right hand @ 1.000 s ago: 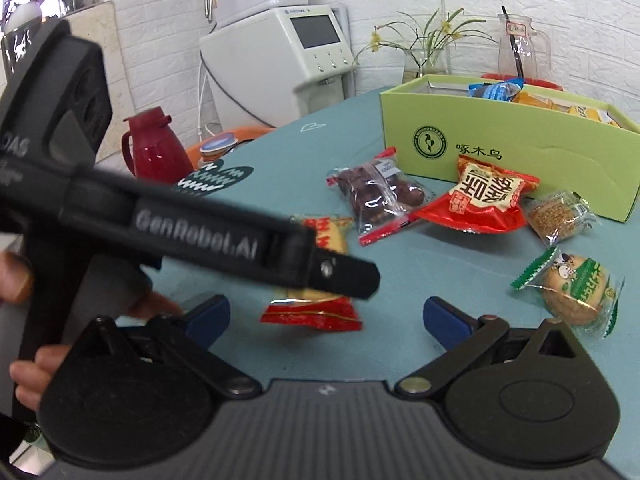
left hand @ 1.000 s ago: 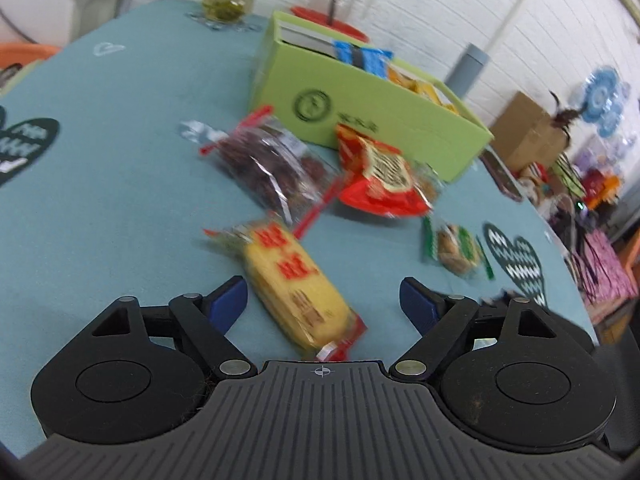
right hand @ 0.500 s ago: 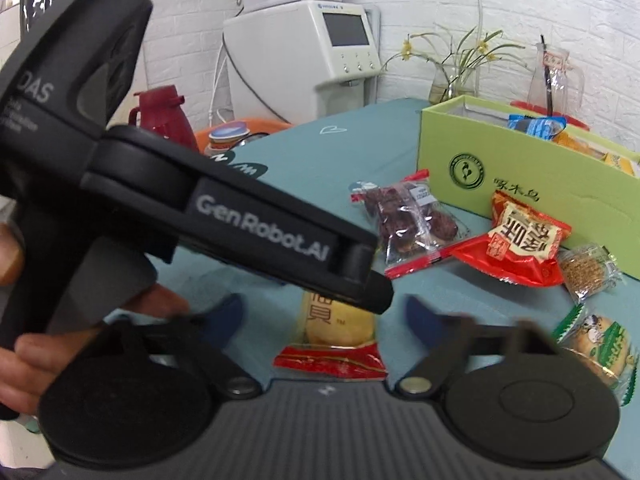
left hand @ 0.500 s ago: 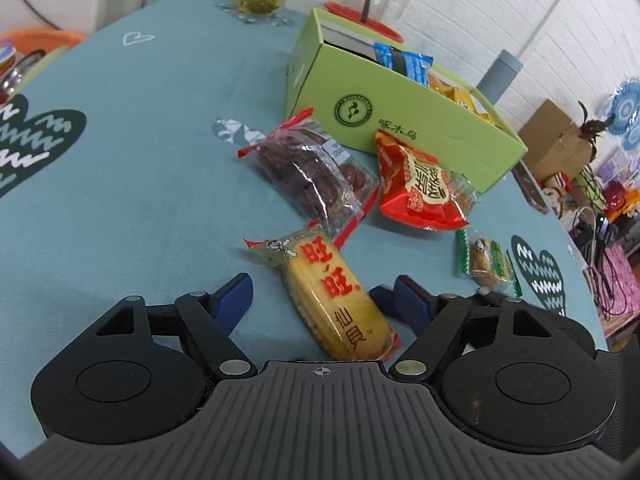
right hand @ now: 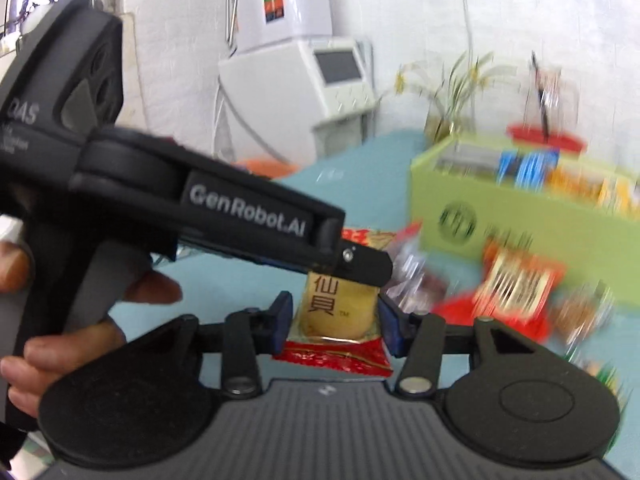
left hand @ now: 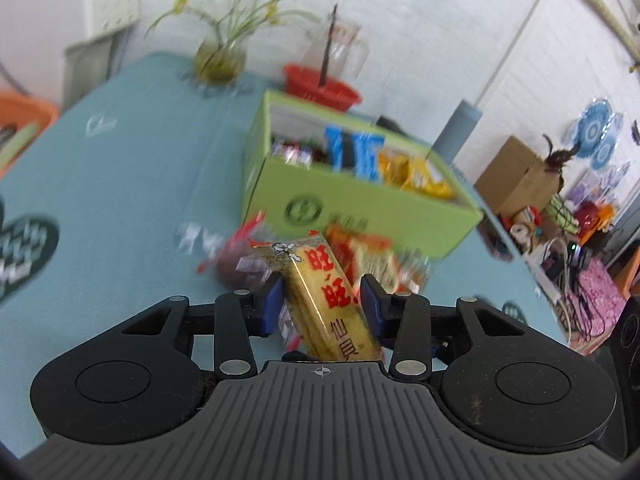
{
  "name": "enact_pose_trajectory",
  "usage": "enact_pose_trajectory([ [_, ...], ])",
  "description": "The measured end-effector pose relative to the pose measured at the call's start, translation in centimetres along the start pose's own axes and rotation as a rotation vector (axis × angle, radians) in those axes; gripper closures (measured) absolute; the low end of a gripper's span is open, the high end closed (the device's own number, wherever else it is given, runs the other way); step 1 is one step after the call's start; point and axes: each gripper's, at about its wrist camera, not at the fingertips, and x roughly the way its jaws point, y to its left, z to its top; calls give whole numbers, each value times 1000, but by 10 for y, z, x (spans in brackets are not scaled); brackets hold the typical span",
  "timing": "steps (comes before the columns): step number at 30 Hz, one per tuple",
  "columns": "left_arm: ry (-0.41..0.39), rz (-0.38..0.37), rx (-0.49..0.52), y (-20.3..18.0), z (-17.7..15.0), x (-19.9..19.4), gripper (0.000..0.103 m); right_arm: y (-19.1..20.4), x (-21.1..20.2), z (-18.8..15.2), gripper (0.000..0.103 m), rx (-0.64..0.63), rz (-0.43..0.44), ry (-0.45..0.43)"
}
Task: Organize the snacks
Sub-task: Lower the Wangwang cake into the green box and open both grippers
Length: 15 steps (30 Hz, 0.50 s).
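Rice cracker pack: glossy plastic film, yellow with red print, its crimped end shiny red foil-like. Gripper pads either side of the pack: smooth blue plastic or rubber; gripper body below it: matt black plastic with a ribbed grey top and small bright metal pins. Tablecloth under the pack: matt teal cloth. Box behind the pack: matt green cardboard. Other packets beside the pack: shiny, crinkled plastic film. Jug beyond the box: clear glass or plastic. Wall behind: white painted brick, rough
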Motion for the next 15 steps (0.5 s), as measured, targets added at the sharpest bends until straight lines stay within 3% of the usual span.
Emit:
enact_pose_trajectory([
  [6, -44, -34, 67, -25, 72, 42, 83, -43, 18, 47, 48, -37, -90, -55],
  [11, -61, 29, 112, -31, 122, 86, 83, -84, 50, 94, 48, -35, -112, -64],
  [15, -26, 78, 138, -16, 137, 121, 83, -103, 82, 110, 47, -46, -105, -50],
])
